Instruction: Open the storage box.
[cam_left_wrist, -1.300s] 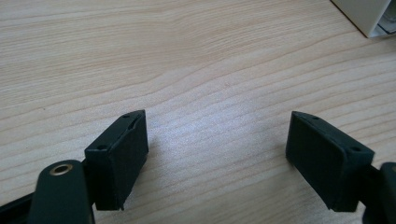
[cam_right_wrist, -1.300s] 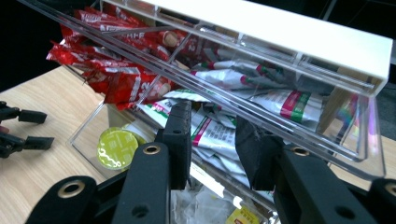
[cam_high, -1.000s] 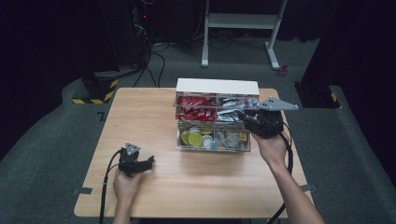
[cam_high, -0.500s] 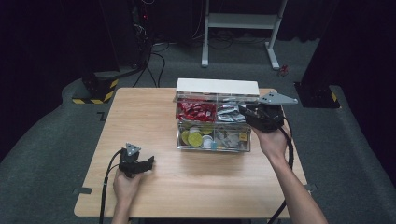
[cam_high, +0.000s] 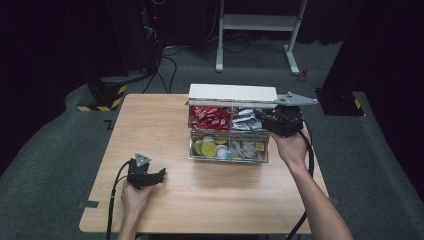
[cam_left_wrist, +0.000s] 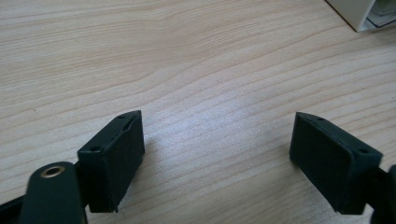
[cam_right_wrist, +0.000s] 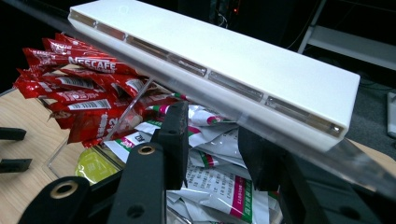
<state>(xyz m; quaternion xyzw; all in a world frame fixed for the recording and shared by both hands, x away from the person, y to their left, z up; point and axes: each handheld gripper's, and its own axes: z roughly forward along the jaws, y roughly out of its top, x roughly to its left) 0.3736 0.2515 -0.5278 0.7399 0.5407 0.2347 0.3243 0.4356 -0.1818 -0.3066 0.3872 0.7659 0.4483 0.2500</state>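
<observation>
A clear compartment box stands on the wooden table with its white lid raised at the back. It holds red Nescafe sachets, white sachets and yellow round pieces. My right gripper reaches in from the box's back right corner, just under the lid. In the right gripper view its jaws stand open above the white sachets with nothing between them, and they have just been opening slightly. My left gripper lies on the table at the front left, its jaws wide open over bare wood.
A white metal stand and a yellow-and-black striped base sit on the dark floor behind the table. Bare wood lies between the left gripper and the box. A black cable trails from the right gripper along the forearm.
The right gripper has shifted a little toward the back of the box, under the lid. The left gripper has stayed where it was.
</observation>
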